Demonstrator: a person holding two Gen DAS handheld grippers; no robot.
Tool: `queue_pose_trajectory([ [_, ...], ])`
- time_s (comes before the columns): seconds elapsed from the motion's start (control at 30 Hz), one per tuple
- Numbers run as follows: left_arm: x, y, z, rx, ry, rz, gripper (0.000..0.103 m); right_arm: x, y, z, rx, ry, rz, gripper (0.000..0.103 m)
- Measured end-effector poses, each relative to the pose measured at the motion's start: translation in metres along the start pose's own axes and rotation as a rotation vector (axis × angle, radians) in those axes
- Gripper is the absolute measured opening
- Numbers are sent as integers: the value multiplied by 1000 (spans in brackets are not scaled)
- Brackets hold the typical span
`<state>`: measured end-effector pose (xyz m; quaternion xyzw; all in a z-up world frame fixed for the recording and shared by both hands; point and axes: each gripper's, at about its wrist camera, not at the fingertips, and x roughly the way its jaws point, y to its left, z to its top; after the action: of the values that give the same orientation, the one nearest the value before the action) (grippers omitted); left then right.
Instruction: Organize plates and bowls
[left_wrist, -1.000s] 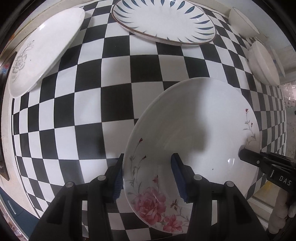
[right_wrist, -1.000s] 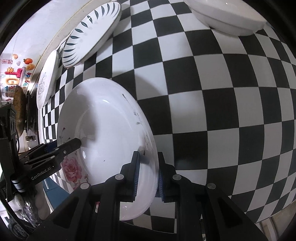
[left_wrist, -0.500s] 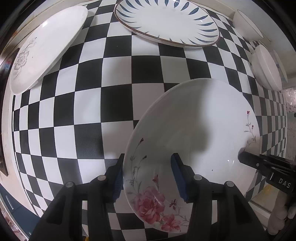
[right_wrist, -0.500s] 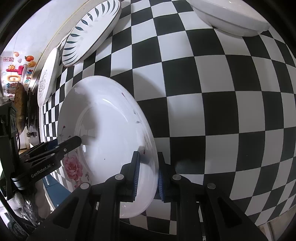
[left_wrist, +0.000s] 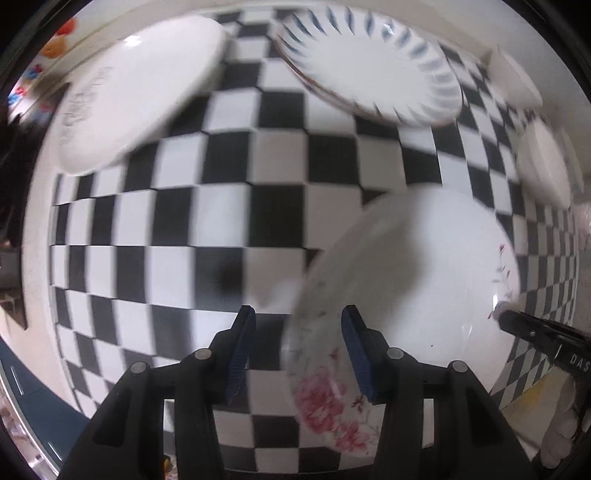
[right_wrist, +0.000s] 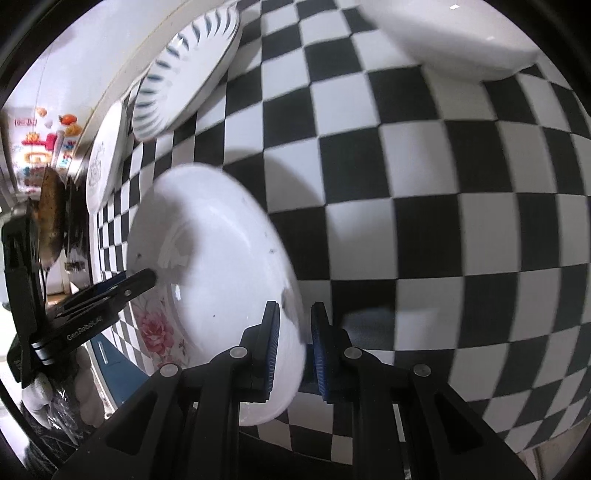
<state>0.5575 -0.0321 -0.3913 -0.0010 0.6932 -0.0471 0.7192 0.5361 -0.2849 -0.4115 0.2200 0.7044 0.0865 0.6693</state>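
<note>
It looks like a home, a dining or kitchen corner. A black-and-white checked cloth (left_wrist: 229, 229) covers a table set against a pale wall (right_wrist: 92, 48). Household crockery lies all over it: a rose-patterned plate (left_wrist: 424, 266), a plate with blue petal strokes (left_wrist: 369, 62), a white plate with a grey flower (left_wrist: 140, 92), and white bowls (left_wrist: 543, 166) at the far side. Past the table's end, bright cartoon stickers (right_wrist: 40, 147) cling to a surface, the sort of thing families put up.
</note>
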Motion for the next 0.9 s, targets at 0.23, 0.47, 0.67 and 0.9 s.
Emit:
queue_pose_trajectory([
  [0.23, -69, 72, 10, -96, -186, 30, 46, -53, 36, 17, -6, -119, 13, 60],
  [0.47, -79, 168, 49, -189, -227, 1, 47, -42, 127, 56, 4, -154, 96, 66],
  [0.67, -46, 239, 98, -264, -162, -58, 47, 9, 209, 101, 0, -159, 73, 66],
  [0.9, -13, 278, 134, -248, -115, -107, 47, 70, 256, 149, -28, -96, 42, 62],
])
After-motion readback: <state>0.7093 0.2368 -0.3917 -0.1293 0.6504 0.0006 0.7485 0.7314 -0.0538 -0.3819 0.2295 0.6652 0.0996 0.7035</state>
